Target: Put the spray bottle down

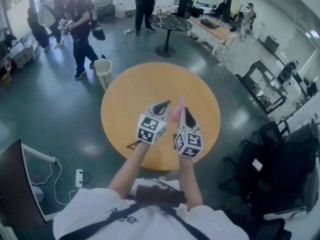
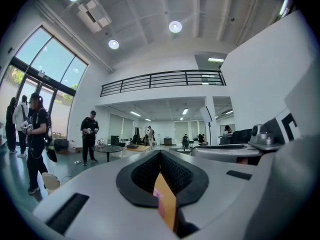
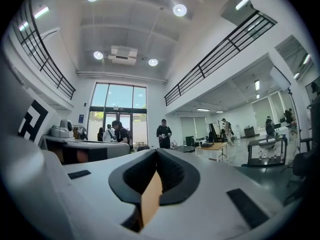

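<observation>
I am holding 2 hand-held grippers side by side above the round wooden table [image 1: 120, 101], both pointing level toward its far edge.

1. The left hand-held gripper [image 1: 164, 105] is showing its jaws pressed together, with nothing clamped. In the left gripper view, only a thin slit is showing between the pads.
2. The right hand-held gripper [image 1: 186, 113] is also showing its jaws fully together, and it is gripping nothing.
3. The pink spray bottle [image 1: 178, 112] is appearing between the 2 tips, near the table's middle and slightly toward its right edge. Neither hand-held gripper is holding it. The right hand-held gripper is hiding its base.

Several people [image 1: 80, 29] are standing beyond the table's far edge.
</observation>
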Tool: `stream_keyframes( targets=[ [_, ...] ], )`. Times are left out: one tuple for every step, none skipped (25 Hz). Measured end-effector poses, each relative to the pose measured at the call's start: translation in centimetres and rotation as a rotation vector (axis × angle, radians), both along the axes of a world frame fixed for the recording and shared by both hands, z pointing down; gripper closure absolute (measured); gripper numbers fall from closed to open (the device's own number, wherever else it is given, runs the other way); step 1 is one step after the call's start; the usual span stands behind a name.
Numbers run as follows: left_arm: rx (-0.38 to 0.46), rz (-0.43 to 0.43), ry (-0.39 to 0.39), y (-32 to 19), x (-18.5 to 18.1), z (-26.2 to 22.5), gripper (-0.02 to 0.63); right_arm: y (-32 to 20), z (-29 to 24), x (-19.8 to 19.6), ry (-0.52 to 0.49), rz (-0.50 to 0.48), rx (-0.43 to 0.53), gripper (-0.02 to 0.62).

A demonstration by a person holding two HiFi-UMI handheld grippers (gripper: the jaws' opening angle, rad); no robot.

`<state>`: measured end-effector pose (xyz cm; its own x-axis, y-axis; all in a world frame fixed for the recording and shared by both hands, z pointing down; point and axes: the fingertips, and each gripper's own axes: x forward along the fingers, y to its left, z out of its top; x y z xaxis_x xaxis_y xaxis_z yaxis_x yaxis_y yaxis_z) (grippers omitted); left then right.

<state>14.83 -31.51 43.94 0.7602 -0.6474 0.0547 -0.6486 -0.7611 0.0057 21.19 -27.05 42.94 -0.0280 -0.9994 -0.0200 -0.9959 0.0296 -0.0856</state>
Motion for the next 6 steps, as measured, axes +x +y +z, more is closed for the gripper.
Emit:
stream_keyframes(
  targets=[
    [0.007, -0.002, 0.001, 0.1, 0.5, -0.3, 0.595, 0.0, -0.5, 0.2, -0.012, -0.011, 0.01, 0.569],
    [0.012, -0.009, -0.001, 0.2, 1.0, -0.5, 0.595, -0.1, -1.3, 0.6, -0.032, -0.021, 0.023, 0.569],
    [0.019, -0.018, -0.006, 0.3, 1.6, -0.8, 0.595, -0.3, -2.2, 1.0, -0.055, -0.034, 0.04, 0.569],
    [0.027, -0.026, -0.013, 0.4, 2.2, -0.9, 0.595, -0.5, -3.4, 1.5, -0.075, -0.048, 0.061, 0.569],
    [0.034, -0.032, -0.021, 0.4, 2.8, -1.1, 0.594, -0.8, -4.6, 2.0, -0.09, -0.062, 0.086, 0.569],
    [0.041, -0.037, -0.029, 0.5, 3.4, -1.2, 0.595, -1.1, -5.9, 2.4, -0.103, -0.077, 0.111, 0.569]
  ],
)
